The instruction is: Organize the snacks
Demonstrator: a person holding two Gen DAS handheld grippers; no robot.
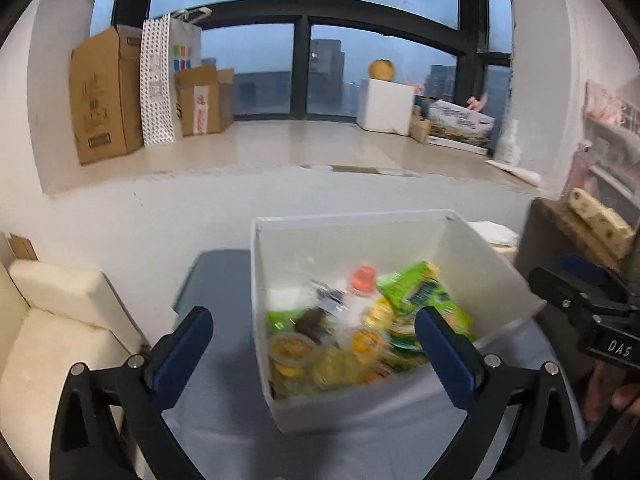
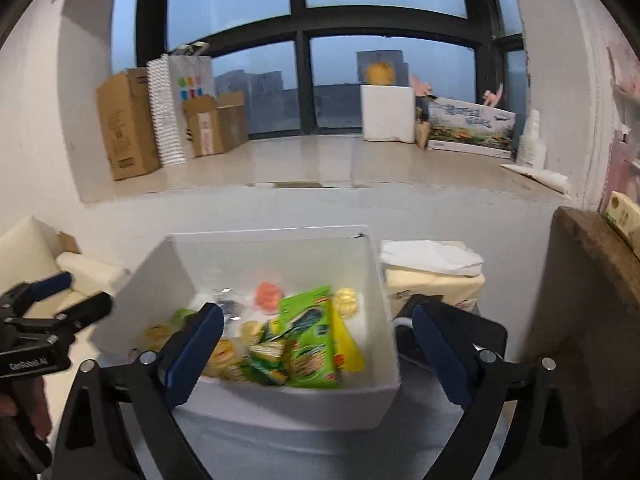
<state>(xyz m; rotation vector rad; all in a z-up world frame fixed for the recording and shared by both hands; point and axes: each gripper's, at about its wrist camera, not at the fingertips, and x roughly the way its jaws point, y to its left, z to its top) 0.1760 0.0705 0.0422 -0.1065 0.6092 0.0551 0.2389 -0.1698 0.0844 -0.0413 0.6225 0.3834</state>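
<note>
A big window (image 1: pixel 304 40) filled the back wall, with a wide sill (image 1: pixel 280 148) under it. Brown cardboard boxes (image 1: pixel 106 96) stood on the sill's left side, and a white box (image 1: pixel 386 106) stood on its right side.

Lower down, a gray counter (image 1: pixel 224 432) held a white bin (image 1: pixel 360 404). The bin was open on top. Inside it lay the snacks (image 1: pixel 360 340) in a mixed pile – green packets (image 2: pixel 308 340), little yellow cups (image 1: pixel 288 350) and one orange thing (image 2: pixel 267 297) (too blurry to name). A pale pack with white tissue on top (image 2: pixel 432 276) sat just beside the bin.

The left gripper (image 1: pixel 314 348) hung over the near side of the bin. Its blue fingers (image 1: pixel 188 350) were spread wide with nothing between the pads. The right gripper (image 2: pixel 316 354) hung over the bin too – its fingers (image 2: pixel 438 356) were also wide apart and held nothing.
</note>
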